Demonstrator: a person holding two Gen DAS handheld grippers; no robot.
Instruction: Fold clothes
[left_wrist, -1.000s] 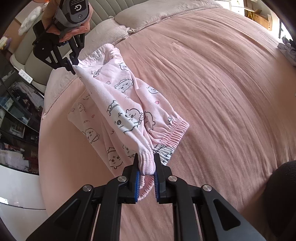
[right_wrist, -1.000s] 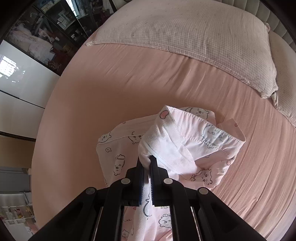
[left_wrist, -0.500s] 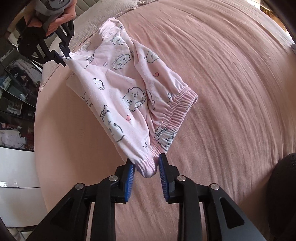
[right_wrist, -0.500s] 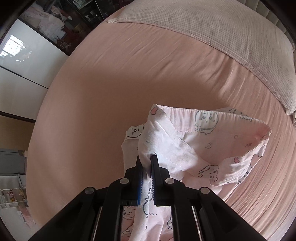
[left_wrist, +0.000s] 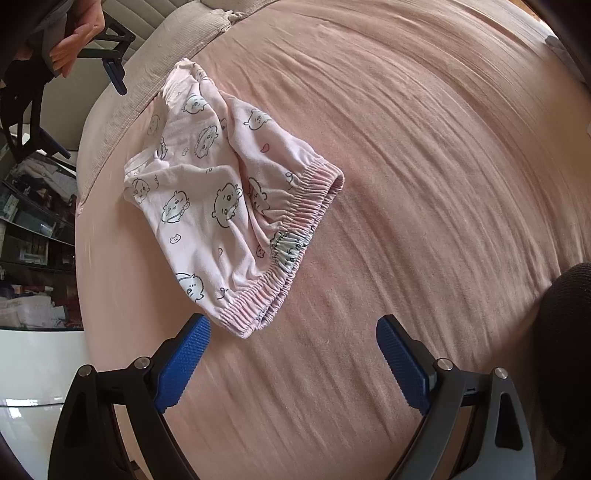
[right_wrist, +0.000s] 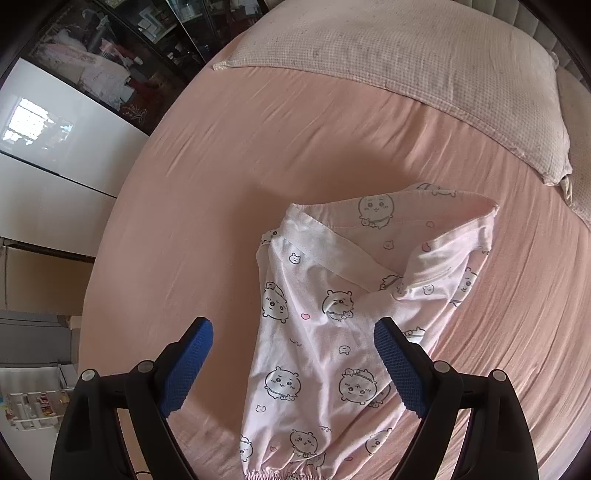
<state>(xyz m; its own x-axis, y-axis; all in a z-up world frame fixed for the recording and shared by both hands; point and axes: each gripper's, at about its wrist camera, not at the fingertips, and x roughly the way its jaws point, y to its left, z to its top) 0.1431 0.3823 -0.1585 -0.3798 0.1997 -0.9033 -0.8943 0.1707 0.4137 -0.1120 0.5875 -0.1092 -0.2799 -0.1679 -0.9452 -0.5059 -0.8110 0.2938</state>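
both my grippers have let go since half a second ago: then each one pinched an edge of the shorts, now the cloth lies free on the bed. my left gripper (left_wrist: 293, 339) has its jaws wide apart, with nothing between them; the blue pads (left_wrist: 184, 363) hang over the bare sheet, and the left pad is just beside the waistband corner of the shorts (left_wrist: 221, 192), whether it touches i cannot tell. my right gripper (right_wrist: 293, 345) is also spread wide. in the right wrist view the shorts (right_wrist: 332, 332) lie under the gap between its pads (right_wrist: 184, 369), and it does not grip them.

the shorts are pale pink with small cartoon animals. they lie rumpled on the pink sheet (left_wrist: 424, 184), the gathered waistband toward my left gripper and the leg hems toward the pillow. one hem is turned over and shows the inside.

in the left wrist view my right hand (left_wrist: 70, 48) is at the top left corner. a beige pillow (right_wrist: 424, 74) lies beyond the shorts, apart from them. a dark shelf (right_wrist: 110, 55) stands past the bed edge.
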